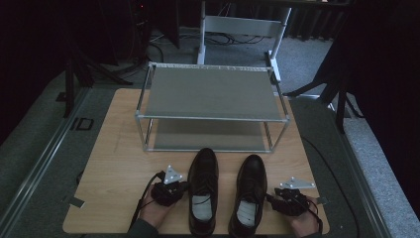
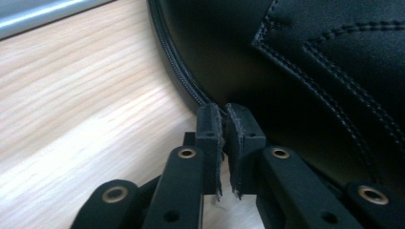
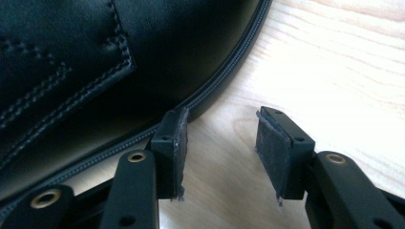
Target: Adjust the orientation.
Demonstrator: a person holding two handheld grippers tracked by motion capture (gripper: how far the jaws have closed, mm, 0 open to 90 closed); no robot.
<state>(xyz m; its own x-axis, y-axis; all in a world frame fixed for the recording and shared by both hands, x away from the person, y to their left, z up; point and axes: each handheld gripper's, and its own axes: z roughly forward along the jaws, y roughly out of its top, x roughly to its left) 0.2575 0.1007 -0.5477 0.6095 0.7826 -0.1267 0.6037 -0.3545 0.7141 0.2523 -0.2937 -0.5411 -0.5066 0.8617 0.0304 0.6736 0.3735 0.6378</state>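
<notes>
Both shoes [image 1: 203, 191] [image 1: 249, 193] run past the bottom edge, heels cut off.

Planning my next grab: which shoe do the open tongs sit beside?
The right shoe; the right tongs gape at its sole edge, while the left tongs are nearly closed.

We carry a black claw in each hand. On our left claw [image 1: 171, 191] a grey three-cornered plate sits on top and a black cable loops off its body; our right claw [image 1: 289, 200] wears the same plate, dotted with small holes. Seen close, each has two matt black jaws, square-tipped and faced with dark rubbery pads frayed at the edges, on flat black links pinned with brass-ringed rivets. A dark sleeve [image 1: 143, 229] covers our left forearm.
</notes>
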